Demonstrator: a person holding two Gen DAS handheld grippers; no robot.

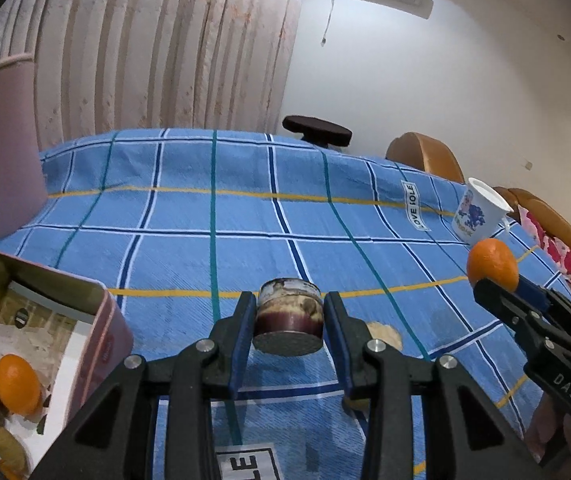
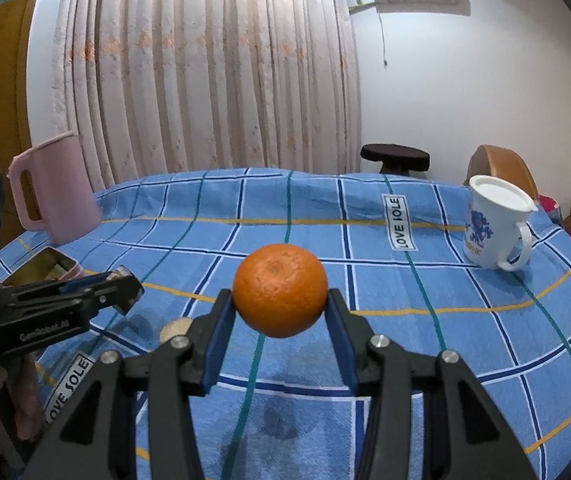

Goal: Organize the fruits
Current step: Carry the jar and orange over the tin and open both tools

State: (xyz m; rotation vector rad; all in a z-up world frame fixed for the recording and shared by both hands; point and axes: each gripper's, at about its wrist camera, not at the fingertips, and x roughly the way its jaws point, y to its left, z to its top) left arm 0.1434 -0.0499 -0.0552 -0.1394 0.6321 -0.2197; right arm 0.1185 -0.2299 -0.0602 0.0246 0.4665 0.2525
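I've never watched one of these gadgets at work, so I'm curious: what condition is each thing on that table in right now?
left gripper: shut on a small jar, lifted
small jar: held, stained
right gripper: shut on an orange, above the cloth
orange: whole, unpeeled, gripped
pink tin: open, another orange inside
white mug: upright on the cloth
pink jug: upright
tablecloth: damp patches near the front

tabletop (image 2: 365, 236) under blue checked cloth: white mug (image 2: 493, 228) at right; pink jug (image 2: 55, 192), open tin (image 2: 55, 266) far left of mug.
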